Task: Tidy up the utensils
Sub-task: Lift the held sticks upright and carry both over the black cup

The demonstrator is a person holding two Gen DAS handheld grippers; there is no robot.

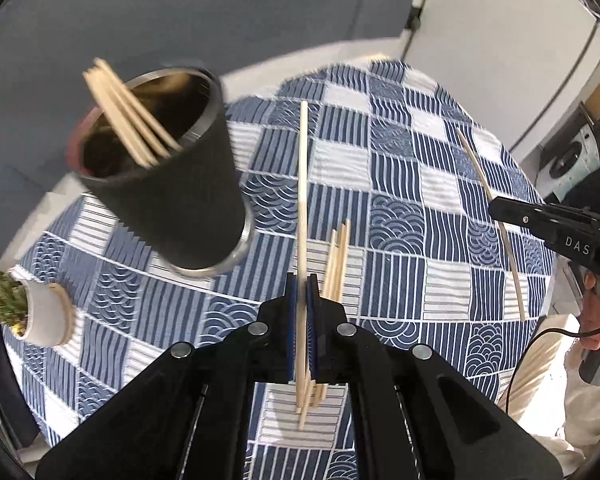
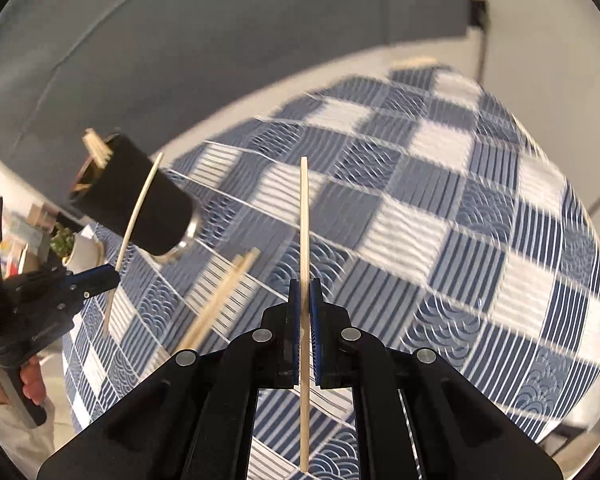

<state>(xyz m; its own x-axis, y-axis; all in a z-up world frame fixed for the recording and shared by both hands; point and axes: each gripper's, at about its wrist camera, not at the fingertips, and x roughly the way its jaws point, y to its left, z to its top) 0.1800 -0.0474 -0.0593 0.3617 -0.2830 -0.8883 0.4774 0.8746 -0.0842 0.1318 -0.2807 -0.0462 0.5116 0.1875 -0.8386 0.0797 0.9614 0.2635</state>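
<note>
While both of my tongs are clamped, each on a single pale wooden chopstick, the relation I care about is where the tall black ribbed cup with the steel rim [image 1: 160,168] sits from each tip. My left gripper [image 1: 301,292] has its blue pads pressed flat on its chopstick [image 1: 302,184], which runs straight ahead along the fingers, its far end pointing away from me. From those tongs the cup lies ahead and to the left, near, mouth tilted toward the lens, several wooden sticks [image 1: 128,116] already leaning inside.

My right gripper [image 2: 305,300] is closed the same way on its own long chopstick [image 2: 305,240], also lined up with the fingers. From these tongs the cup is well off to the left and further ahead, beyond the left tongs.

A few loose chopsticks [image 1: 337,264] rest on the blue-and-white patterned tablecloth [image 1: 440,240], just right of the left tips.

I judge the left hand nearer; it should swing left and tip its stick end-down over the cup's mouth first. I'd wait with the right.
</note>
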